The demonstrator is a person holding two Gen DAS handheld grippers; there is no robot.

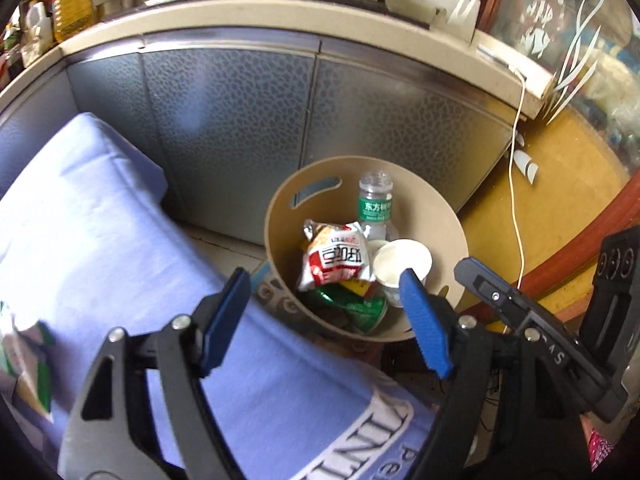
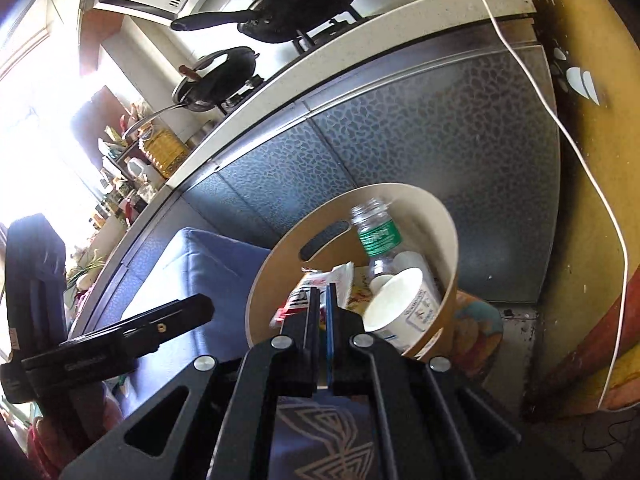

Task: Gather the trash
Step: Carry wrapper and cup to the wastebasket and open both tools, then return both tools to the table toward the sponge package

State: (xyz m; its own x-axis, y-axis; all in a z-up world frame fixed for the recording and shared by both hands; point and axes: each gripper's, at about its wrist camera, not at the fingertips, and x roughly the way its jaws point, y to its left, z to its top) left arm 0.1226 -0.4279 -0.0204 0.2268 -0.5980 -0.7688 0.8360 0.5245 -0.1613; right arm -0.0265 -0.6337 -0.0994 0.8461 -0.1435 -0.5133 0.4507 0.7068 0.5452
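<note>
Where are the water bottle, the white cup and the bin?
water bottle point(image 1: 375, 207), left wrist view, on its green label
white cup point(image 1: 402, 262), left wrist view, inside its open mouth
bin point(image 1: 434, 200), left wrist view, on its inner wall

- The left wrist view looks steeply down over its claw point(image 1: 324, 316) into the bin point(image 1: 448, 220) from close by.
- The right wrist view tilts, facing the bin point(image 2: 450, 248) nearer, perhaps lower.
- Both share the bin and the cabinet point(image 1: 240, 120) behind it.
</note>
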